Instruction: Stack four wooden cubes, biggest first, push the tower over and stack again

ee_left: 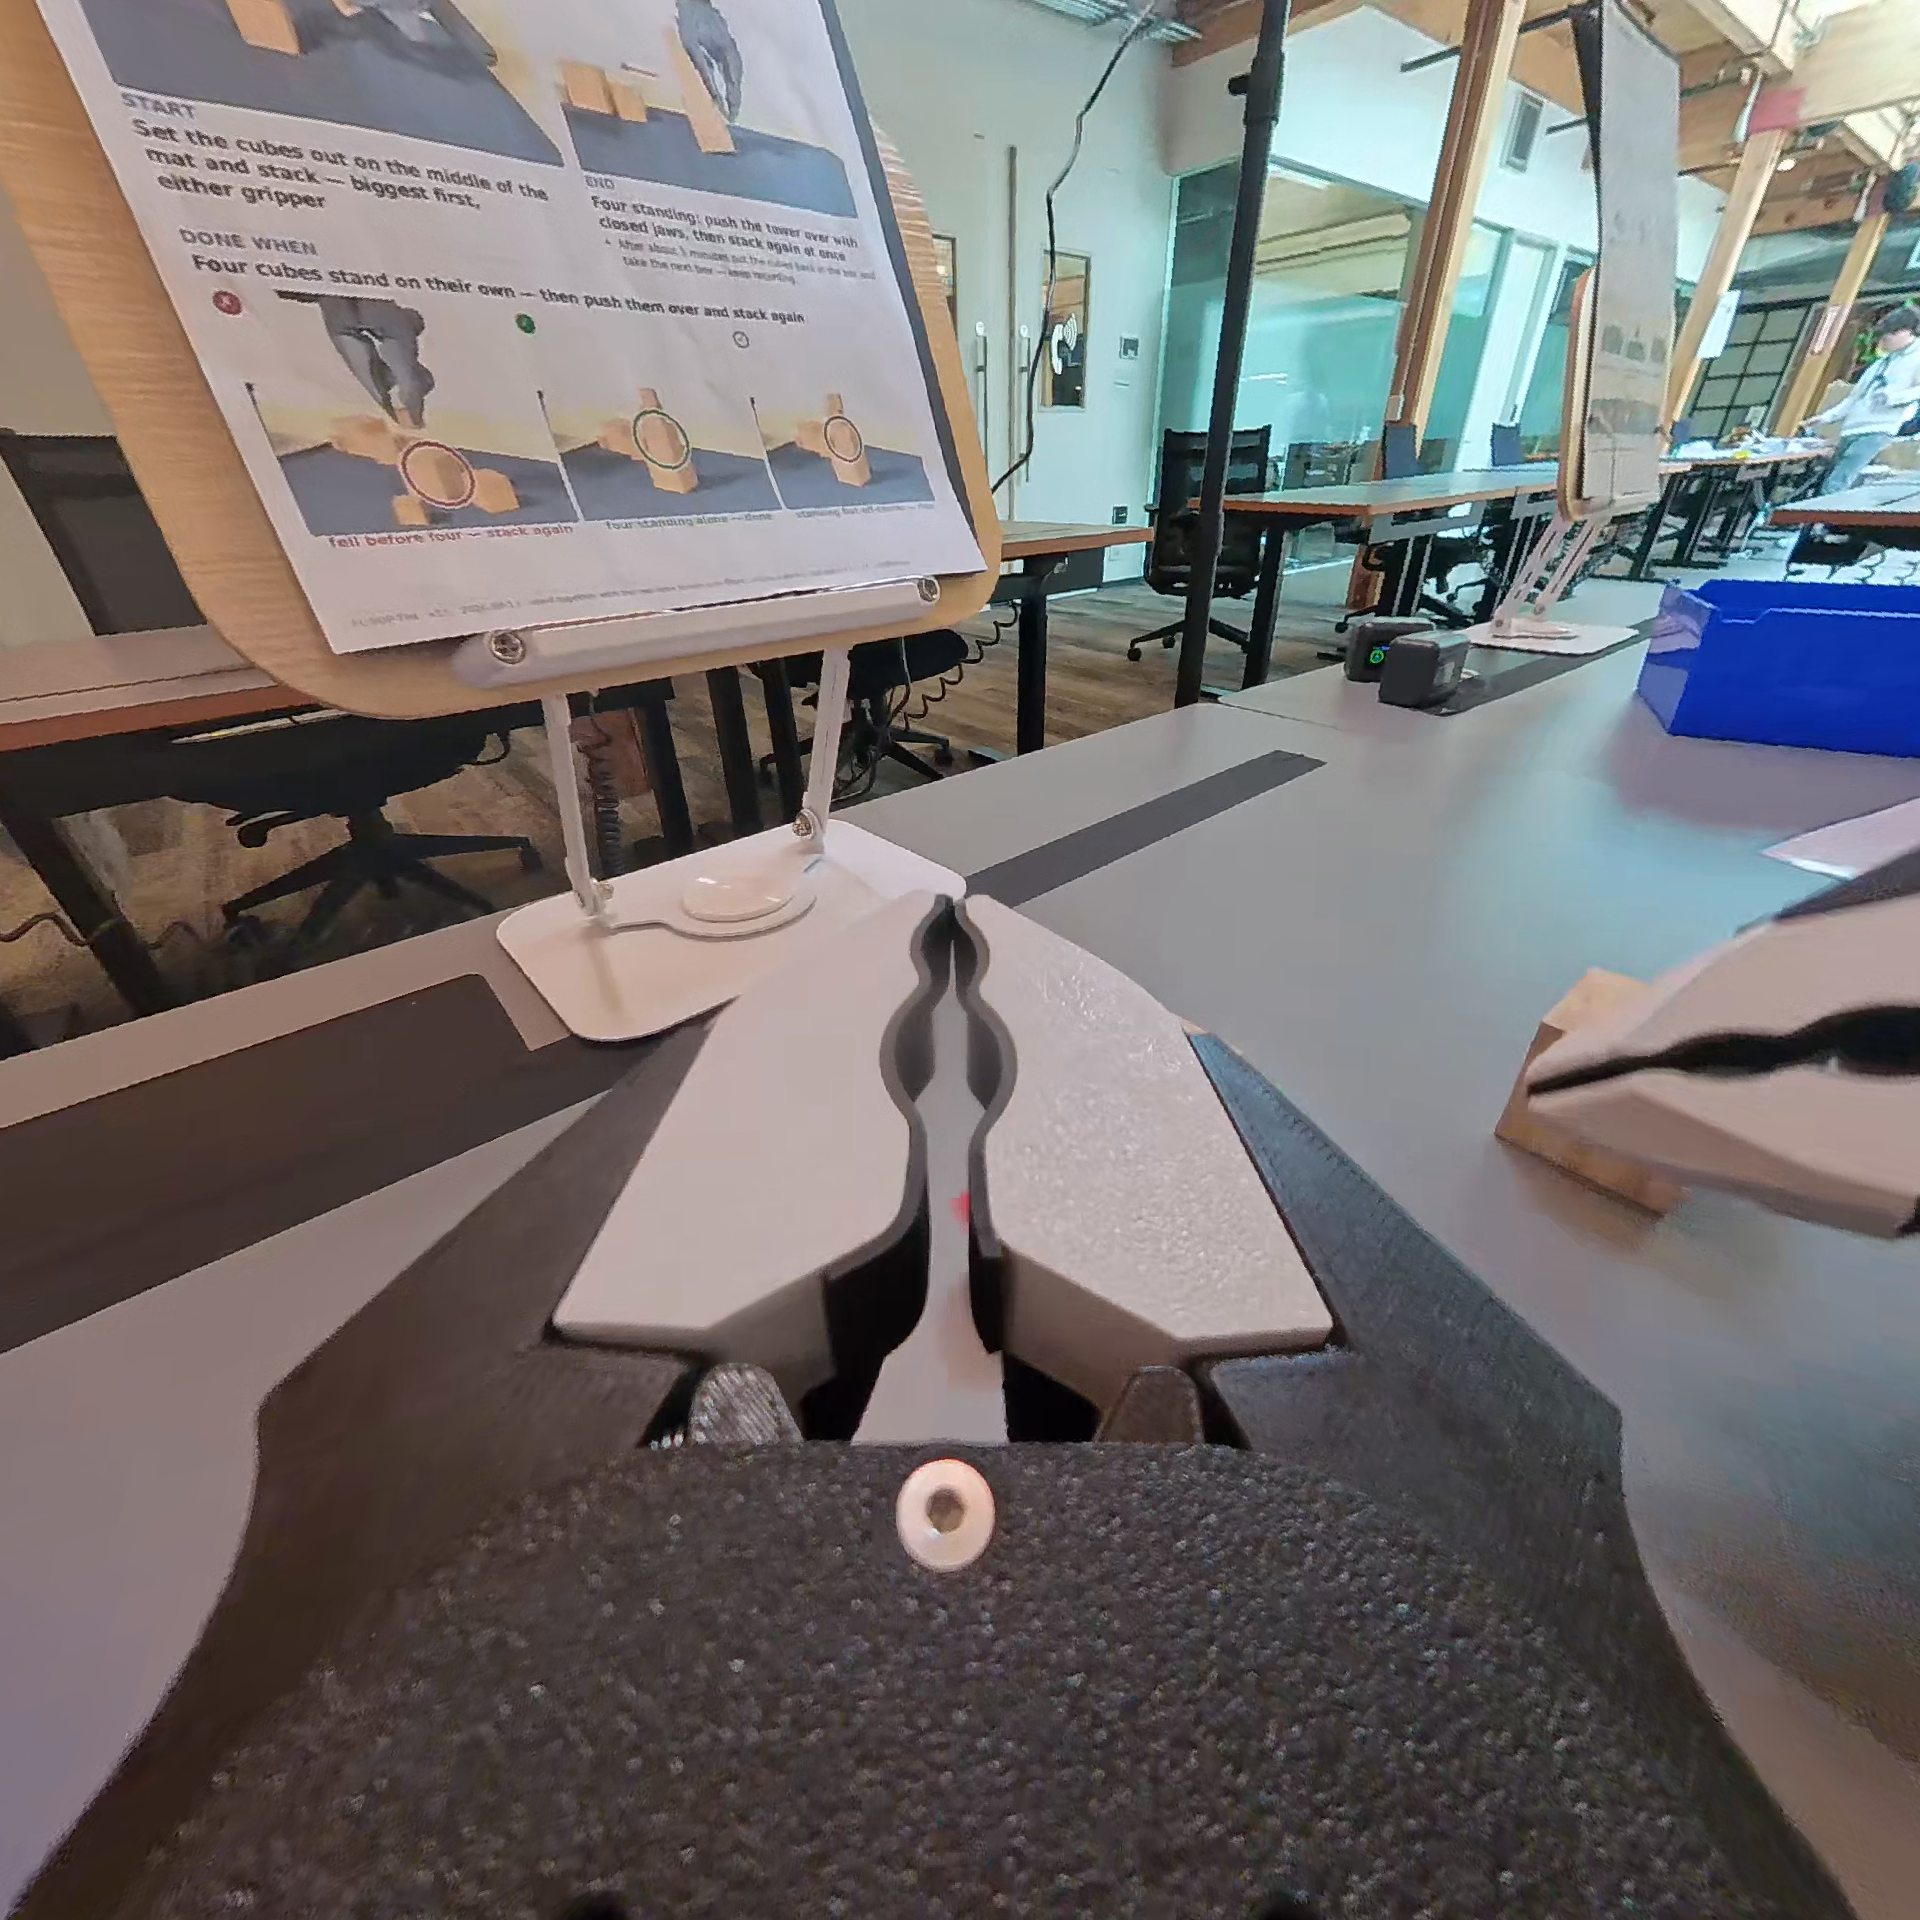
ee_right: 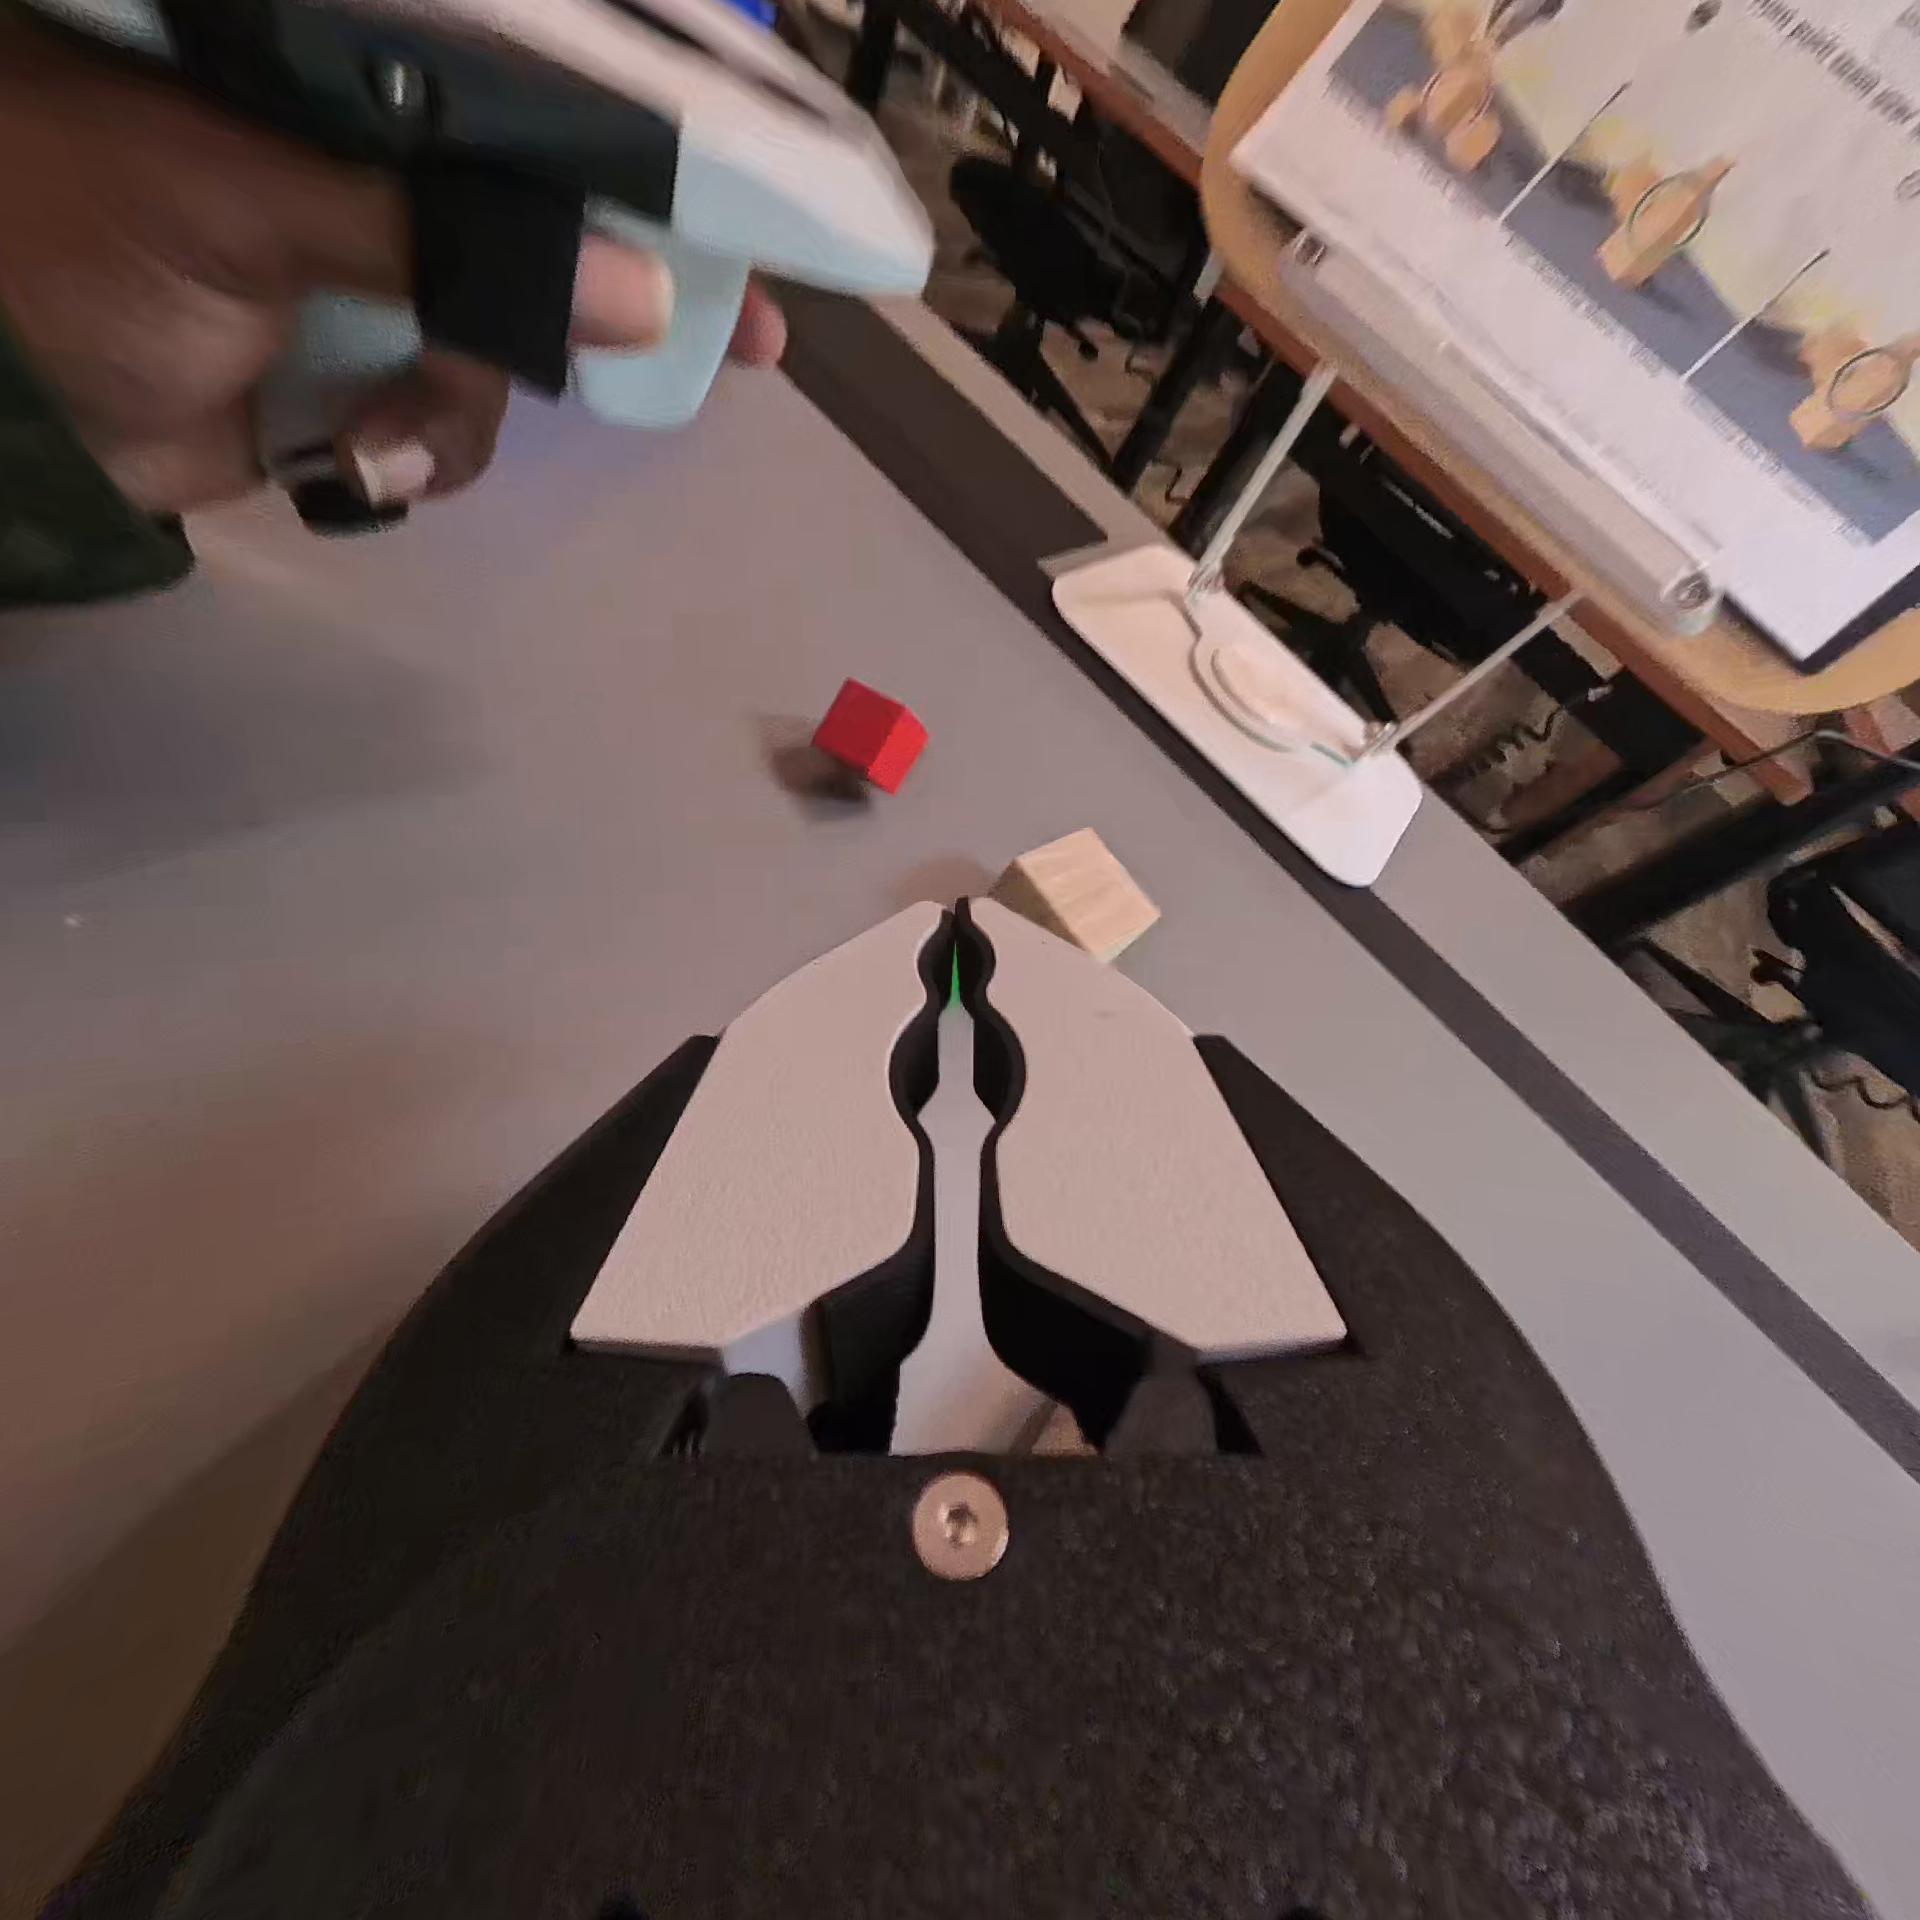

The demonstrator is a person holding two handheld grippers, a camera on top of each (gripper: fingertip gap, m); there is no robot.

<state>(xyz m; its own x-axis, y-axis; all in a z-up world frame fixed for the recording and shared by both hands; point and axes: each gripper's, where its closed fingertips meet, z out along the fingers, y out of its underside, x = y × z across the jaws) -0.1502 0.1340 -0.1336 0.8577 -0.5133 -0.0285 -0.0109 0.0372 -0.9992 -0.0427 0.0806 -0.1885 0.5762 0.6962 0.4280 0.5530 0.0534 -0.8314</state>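
In the left wrist view my left gripper (ee_left: pixel 954 909) is shut with nothing between its pads, held above the grey table (ee_left: pixel 1403 935) near the white base of a document stand (ee_left: pixel 665 956). My right gripper (ee_left: pixel 1538 1081) comes in from the right, shut, in front of a pale wooden cube (ee_left: pixel 1574 1029). In the right wrist view my right gripper (ee_right: pixel 958 909) is shut and empty. The wooden cube (ee_right: pixel 1086 902) lies just beyond its right fingertip; I cannot tell if they touch. A red cube (ee_right: pixel 871 734) lies farther ahead. A hand (ee_right: pixel 208 291) holds the left gripper's blurred body (ee_right: pixel 748 177) at the upper left.
The stand holds a printed sheet (ee_left: pixel 582 312) at the table's far edge (ee_right: pixel 1558 1039). A dark strip (ee_left: pixel 1143 821) runs across the table. A blue bin (ee_left: pixel 1787 665) and two small black devices (ee_left: pixel 1423 665) stand at the back right. Desks and chairs lie beyond. My hands' fingertips stand some 15 centimetres from each other.
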